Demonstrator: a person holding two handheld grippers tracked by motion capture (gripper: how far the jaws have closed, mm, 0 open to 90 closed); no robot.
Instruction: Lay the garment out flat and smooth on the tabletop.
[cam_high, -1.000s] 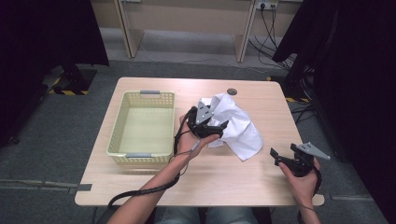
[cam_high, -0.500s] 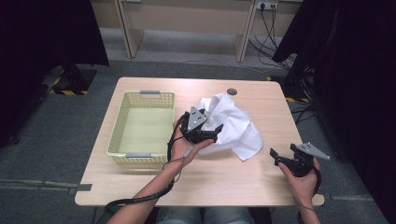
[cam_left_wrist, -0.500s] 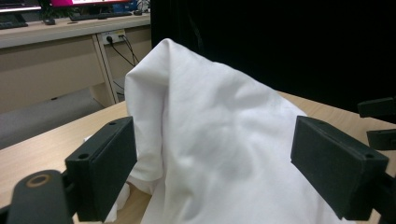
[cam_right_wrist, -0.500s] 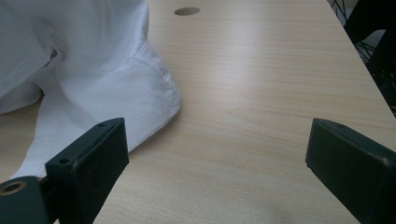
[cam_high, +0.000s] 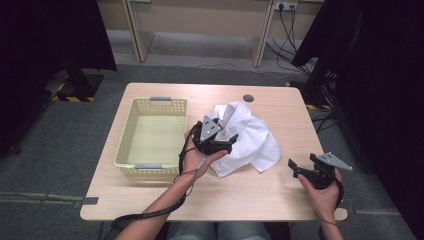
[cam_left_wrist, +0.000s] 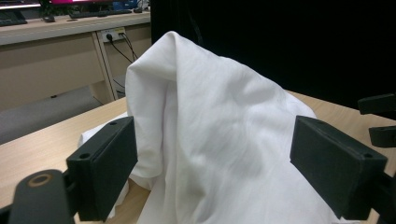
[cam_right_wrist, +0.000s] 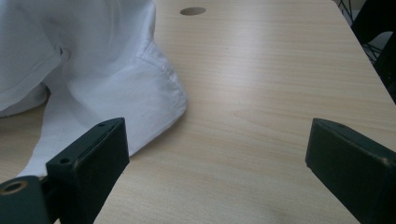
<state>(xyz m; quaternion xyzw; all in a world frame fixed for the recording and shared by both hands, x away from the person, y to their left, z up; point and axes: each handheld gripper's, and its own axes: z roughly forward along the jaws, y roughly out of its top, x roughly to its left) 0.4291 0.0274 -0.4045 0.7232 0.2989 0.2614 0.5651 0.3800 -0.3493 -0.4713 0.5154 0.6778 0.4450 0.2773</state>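
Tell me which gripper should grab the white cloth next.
Left. The left gripper is already at the white cloth, open, with the bunched fabric between its fingers. The right gripper is open near the table edge, apart from it.

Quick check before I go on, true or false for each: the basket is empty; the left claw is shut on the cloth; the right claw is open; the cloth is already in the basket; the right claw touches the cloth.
1. The basket is empty. True.
2. The left claw is shut on the cloth. False: its jaws stand wide apart with the cloth between them.
3. The right claw is open. True.
4. The cloth is in the basket. False: it lies on the table, right of the basket.
5. The right claw touches the cloth. False: it is apart, near the table's right edge.
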